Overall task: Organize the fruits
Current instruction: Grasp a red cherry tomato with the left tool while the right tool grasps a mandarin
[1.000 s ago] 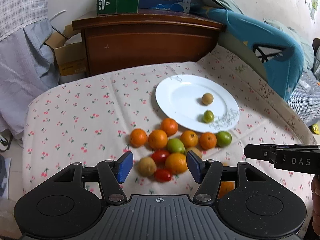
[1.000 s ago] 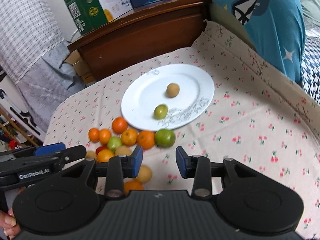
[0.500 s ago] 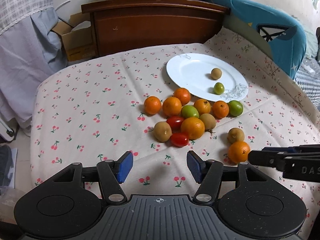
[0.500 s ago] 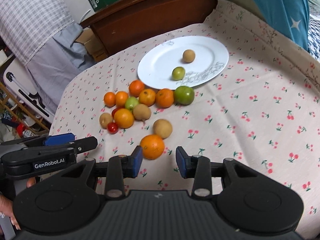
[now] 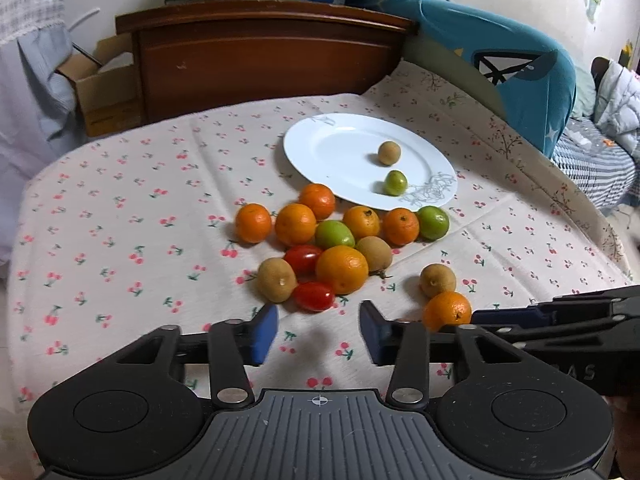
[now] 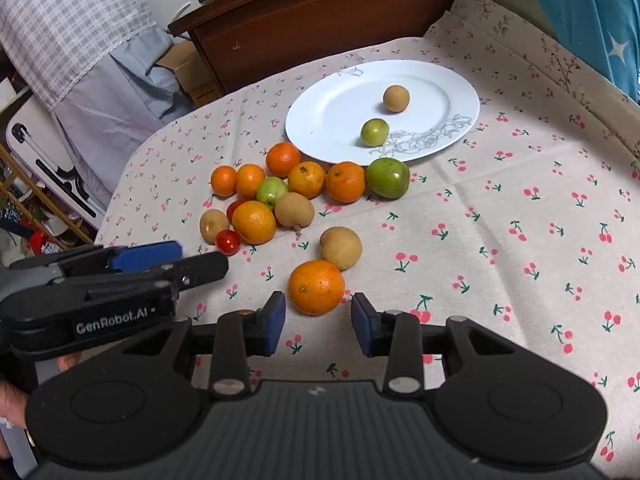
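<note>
Blue-padded left tool [image 5: 319, 330] was closing on nothing, lower than a second before, its pads narrower than then. Right tool [image 6: 319, 322] stood released, nearest orange [image 6: 316, 287] just beyond its pads at twelve o'clock. Round glossy fruits [image 5: 340, 246] clustered on the cherry-print counter [image 5: 120, 216]; white plate [image 5: 340, 148] at one o'clock held two.
</note>
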Tool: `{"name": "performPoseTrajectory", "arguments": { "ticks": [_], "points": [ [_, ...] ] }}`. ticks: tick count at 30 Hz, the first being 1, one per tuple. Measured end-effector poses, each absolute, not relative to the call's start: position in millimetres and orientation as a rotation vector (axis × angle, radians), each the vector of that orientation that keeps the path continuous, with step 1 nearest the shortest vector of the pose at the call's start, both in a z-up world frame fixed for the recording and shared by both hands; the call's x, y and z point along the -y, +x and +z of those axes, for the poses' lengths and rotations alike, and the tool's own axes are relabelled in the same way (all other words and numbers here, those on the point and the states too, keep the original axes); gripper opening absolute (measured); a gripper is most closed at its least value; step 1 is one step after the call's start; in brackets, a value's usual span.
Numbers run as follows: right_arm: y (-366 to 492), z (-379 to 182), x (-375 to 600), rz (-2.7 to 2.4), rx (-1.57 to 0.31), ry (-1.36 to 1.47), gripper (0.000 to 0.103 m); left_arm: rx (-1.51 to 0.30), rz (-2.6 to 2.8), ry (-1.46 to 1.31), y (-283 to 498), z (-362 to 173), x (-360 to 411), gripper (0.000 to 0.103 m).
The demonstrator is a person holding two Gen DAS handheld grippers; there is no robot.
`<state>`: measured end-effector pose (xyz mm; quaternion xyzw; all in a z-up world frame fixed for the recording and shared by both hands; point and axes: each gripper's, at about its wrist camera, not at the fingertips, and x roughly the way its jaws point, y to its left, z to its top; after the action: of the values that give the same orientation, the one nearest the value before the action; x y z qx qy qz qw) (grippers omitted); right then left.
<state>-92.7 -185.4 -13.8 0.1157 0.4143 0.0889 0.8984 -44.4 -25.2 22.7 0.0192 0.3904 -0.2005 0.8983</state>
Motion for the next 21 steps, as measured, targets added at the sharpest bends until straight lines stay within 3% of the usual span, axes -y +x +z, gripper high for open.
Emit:
{"name": "performPoseTrajectory", "arguments": {
  "ticks": [4,17,21],
  "points": [
    [-90,-17,184,0.184,-0.855,0.235,0.035,-0.819,-0.412,0.017,-36,17,25,0.032],
    [-86,-18,184,0.186,-0.841,0.236,0.033,-0.813,-0.409,0.01,-26,8,30,0.032],
    [-86,-17,184,0.188,-0.838,0.232,0.032,-0.805,-0.41,0.024,-27,9,31,0.023]
  ]
}}
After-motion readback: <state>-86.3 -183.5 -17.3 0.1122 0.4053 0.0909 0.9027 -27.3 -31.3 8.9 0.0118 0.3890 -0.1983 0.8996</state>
